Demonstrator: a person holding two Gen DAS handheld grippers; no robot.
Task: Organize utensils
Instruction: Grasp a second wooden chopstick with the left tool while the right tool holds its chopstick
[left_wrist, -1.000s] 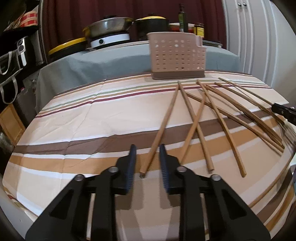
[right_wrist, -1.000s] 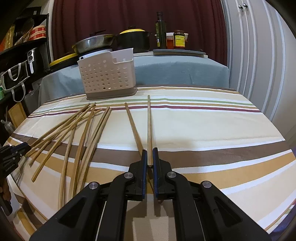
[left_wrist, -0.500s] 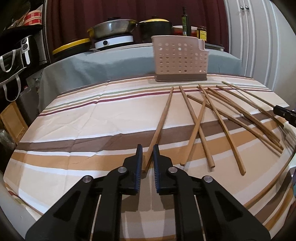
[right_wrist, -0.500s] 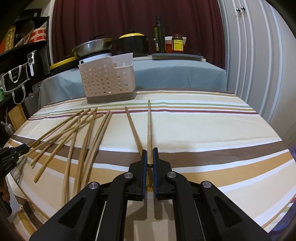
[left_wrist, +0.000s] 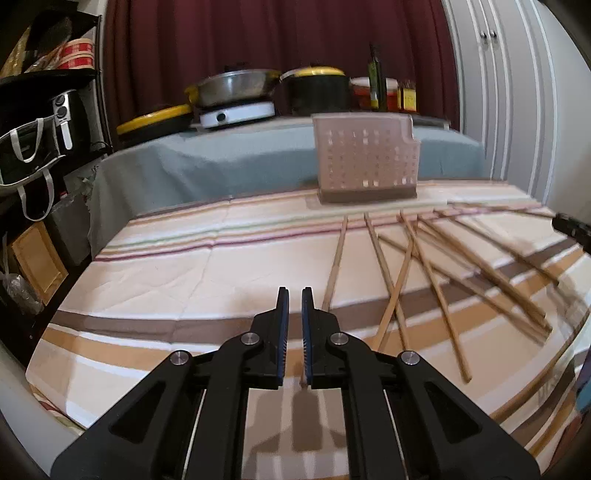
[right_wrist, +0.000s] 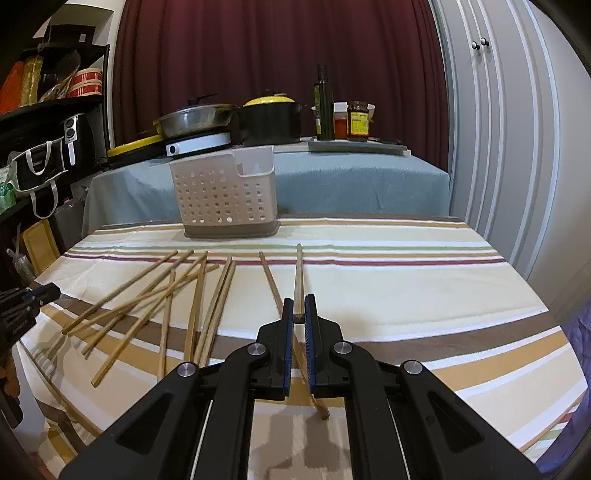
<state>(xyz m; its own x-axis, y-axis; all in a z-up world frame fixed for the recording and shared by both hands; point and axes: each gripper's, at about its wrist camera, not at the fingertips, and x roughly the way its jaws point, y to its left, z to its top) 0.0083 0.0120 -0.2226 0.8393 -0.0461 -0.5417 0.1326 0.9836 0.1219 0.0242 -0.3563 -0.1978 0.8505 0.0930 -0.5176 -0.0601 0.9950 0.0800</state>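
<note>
Two hand-held grippers work over a table covered by a striped tablecloth (right_wrist: 388, 280) on which wooden chopsticks lie scattered. The right gripper (right_wrist: 299, 306) has its jaws drawn nearly together on the near end of one chopstick (right_wrist: 298, 269), which points straight ahead and appears raised off the cloth at the gripped end. A second chopstick (right_wrist: 275, 291) lies flat just to its left, passing beneath the jaws to end near the bottom of the right wrist view. Farther left a loose fan of chopsticks (right_wrist: 166, 295) rests crossed and overlapping on the brown and tan stripes. The left gripper (left_wrist: 293, 295) shows a narrow gap between its blue-padded fingers (left_wrist: 282, 325); the end of a chopstick (left_wrist: 336, 262) runs down behind its right finger and a small tip shows by the lower pad, but whether the jaws actually clamp it cannot be told. The perforated utensil holder (right_wrist: 225, 195), white with a brown base, stands upright at the far edge of the tablecloth, well apart from both grippers. Behind it a grey-covered table (right_wrist: 351, 181) carries a frying pan (right_wrist: 195, 120), a black pot with a yellow lid (right_wrist: 271, 118), a bottle (right_wrist: 323, 103) and jars (right_wrist: 356, 122).
</note>
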